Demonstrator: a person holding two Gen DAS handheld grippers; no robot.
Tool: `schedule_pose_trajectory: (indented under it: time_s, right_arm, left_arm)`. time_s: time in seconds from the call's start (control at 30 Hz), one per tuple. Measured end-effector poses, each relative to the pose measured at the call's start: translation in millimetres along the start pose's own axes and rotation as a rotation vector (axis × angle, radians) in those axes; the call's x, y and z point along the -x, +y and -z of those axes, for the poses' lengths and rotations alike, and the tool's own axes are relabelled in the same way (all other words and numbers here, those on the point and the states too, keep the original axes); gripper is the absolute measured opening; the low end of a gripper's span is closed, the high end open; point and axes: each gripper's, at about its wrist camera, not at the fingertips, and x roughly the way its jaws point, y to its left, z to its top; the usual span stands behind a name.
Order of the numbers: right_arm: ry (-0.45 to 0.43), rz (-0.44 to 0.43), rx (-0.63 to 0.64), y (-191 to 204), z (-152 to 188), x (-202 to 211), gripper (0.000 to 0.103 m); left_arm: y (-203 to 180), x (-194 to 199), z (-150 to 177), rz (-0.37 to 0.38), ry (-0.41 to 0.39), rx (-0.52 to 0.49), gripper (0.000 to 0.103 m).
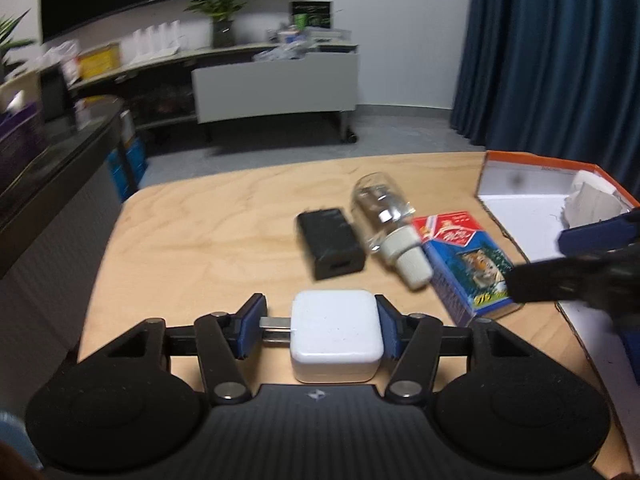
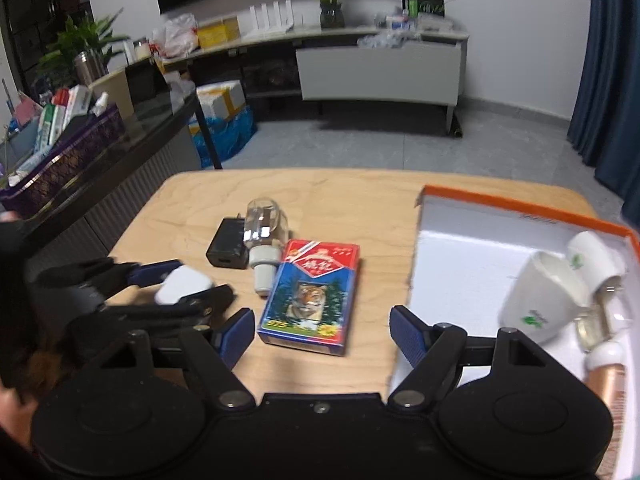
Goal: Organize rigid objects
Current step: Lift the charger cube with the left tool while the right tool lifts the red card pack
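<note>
Two grippers: both in view, black w/ blue pads
Left gripper point(image 1: 320, 334): clamped on small white cube-shaped plastic charger point(image 1: 337, 335), prongs point to its left pad; held just above light wooden tabletop point(image 1: 192, 232), near edge
Right gripper point(image 2: 322, 334): jaws spread wide, holding nothing; left finger over tabletop, right finger over box rim
Left gripper from right cam: at lower left, white charger point(image 2: 182, 286) between its pads
Black rectangular plastic adapter point(image 1: 330, 248): flat on table, mid, touching bulb side
Clear glass bulb w/ white ribbed base point(image 1: 386, 222): lying on side btw adapter and card box
Red-blue card box w/ tiger print point(image 2: 310, 296): flat on table, just beside bulb base, ahead of right gripper
Orange-rimmed white cardboard box point(image 2: 520, 210): right side of table, open top
In box: two white paper cups w/ green logo point(image 2: 540, 300), tipped over; a glassy item and a copper-coloured tube by them, blurry
</note>
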Motion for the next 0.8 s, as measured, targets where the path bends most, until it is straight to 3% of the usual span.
schedule_pose_trajectory:
  time_s: [0.2, 0.4, 0.53, 0.57, 0.8]
  right_arm:
    - [0.089, 0.028, 0.007, 13, -10, -43, 0.089]
    - [0.081, 0.079, 0.073, 15, -18, -62, 0.089]
    - [0.076, 0.051, 0.077, 4, -17, -59, 0.080]
    - [0.068, 0.045, 0.082, 3, -17, -57, 0.071]
    - [-0.011, 0.038, 0.063, -1, -8, -18, 0.071]
  left_arm:
    - [13, 17, 6, -0.031, 0.014, 0.094, 0.058]
    - [16, 30, 4, -0.041, -0.003, 0.126, 0.058]
    - [15, 38, 4, -0.034, -0.017, 0.131, 0.058]
    - [13, 38, 4, -0.036, -0.018, 0.132, 0.058]
    - [1, 48, 1, -0.045, -0.024, 0.131, 0.058]
